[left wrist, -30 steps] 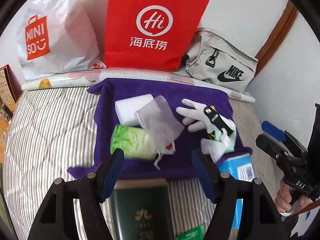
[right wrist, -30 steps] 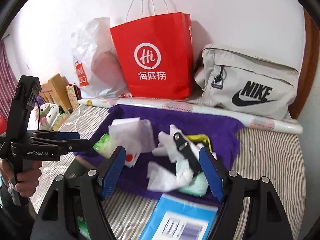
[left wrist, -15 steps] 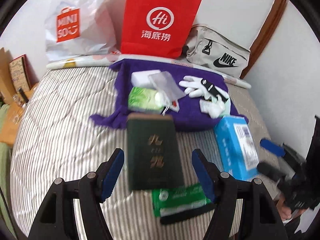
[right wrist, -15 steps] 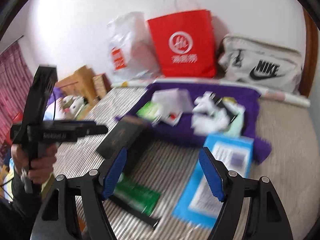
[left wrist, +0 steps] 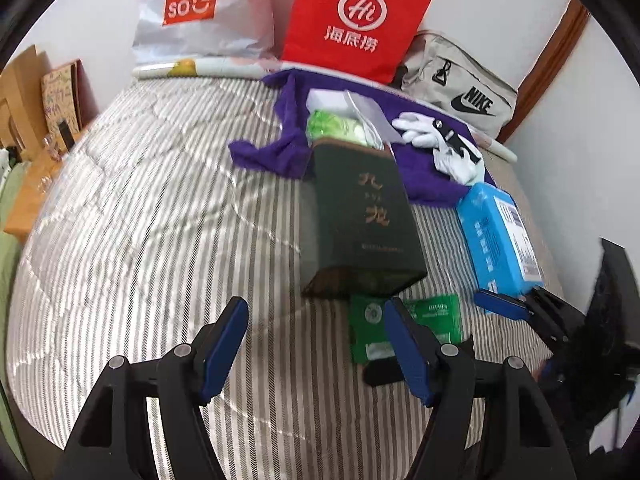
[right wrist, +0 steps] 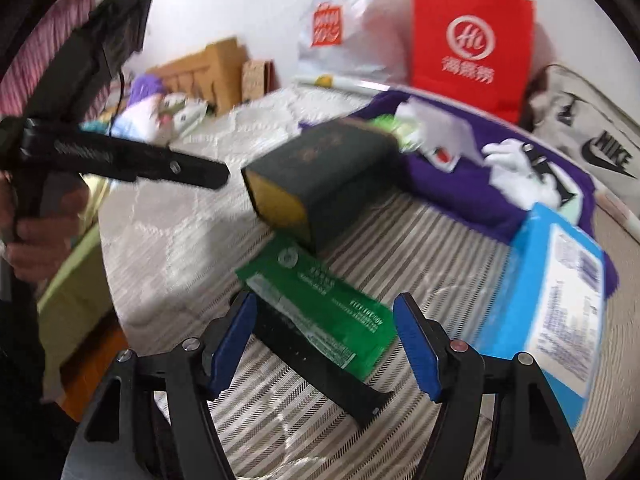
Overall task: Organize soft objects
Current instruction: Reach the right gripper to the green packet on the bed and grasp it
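White gloves [left wrist: 436, 136] crumpled on purple towel [left wrist: 280, 152]

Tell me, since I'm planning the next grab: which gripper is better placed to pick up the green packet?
Probably the right gripper: the green packet lies directly ahead between its open fingers. The left gripper has open jaws over bare striped bedding, with the packet off to one side.

"MINISO" stands on the white plastic bag [left wrist: 200, 12], "Hi" with Chinese characters on the red paper bag [left wrist: 356, 20], "NIKE" on the grey pouch [left wrist: 460, 92].
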Demonstrator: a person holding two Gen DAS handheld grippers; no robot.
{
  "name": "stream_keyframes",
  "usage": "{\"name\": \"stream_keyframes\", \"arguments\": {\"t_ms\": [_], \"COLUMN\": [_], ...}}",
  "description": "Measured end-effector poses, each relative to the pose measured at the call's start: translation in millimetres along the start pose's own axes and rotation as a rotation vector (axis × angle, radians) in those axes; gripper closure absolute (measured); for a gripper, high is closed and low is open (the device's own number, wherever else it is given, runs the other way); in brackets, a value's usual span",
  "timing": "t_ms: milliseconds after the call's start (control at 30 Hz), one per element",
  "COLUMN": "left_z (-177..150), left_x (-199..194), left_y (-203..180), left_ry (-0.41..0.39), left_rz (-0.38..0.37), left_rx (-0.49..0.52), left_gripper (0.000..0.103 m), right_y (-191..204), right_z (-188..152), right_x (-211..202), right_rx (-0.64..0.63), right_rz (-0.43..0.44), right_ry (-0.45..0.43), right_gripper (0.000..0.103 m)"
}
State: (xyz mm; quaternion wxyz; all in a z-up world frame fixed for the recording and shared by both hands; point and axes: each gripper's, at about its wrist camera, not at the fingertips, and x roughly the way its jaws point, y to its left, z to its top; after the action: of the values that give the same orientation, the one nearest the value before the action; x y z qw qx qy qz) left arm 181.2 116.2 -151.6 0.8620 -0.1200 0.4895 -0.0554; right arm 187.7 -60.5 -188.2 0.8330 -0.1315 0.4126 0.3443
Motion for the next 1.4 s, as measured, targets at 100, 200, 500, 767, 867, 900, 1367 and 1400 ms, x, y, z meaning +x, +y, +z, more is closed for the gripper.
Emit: {"name": "stream_keyframes", "arguments": {"t_ms": [100,200,500,767,867,900,1367,1400], "left_z": [-1,-1,-1,-9,-11,-11,-21,-22], "left_x": [5,11,15,19,19,19,6,5], "left_y": [1,-2,10,23,26,25,22,22], "left_ry": [0.016,0.024,0.035,0.053,0.059,0.059,0.057,0.057], "left_rz": [-0.049,-0.035,-0.046,-0.053,-0.056,-0.056,-0.042,-0.04], "left_rx": [-0.008,0.009,-0.011,-0.036,-0.043,-0.043,-0.049,-0.051], "left_gripper": [0.035,0.035,0.035,0.035,0.035,0.035,0.035,0.035], "right_y": [6,13,12,2,0,-2,9,8], "right_z": [-3,-5,6,13,14,14,11,11], "right_x": [14,22,46,55,51,50,20,17], "right_rx": [-0.058,-0.147,-0.161,-0.094,-0.093,-0.087,-0.119,-0.111], "right_rz": [-0.03,-0.055,-0.074,-0.008,0.006,0.018,0.013,0.012], "right_ry": [0.021,0.028,0.074,0.083,0.088,0.092,0.025,0.014], "right_gripper": [0.031,0.022,0.019,0.027,0.04,0.042,0.094,0.094]}}
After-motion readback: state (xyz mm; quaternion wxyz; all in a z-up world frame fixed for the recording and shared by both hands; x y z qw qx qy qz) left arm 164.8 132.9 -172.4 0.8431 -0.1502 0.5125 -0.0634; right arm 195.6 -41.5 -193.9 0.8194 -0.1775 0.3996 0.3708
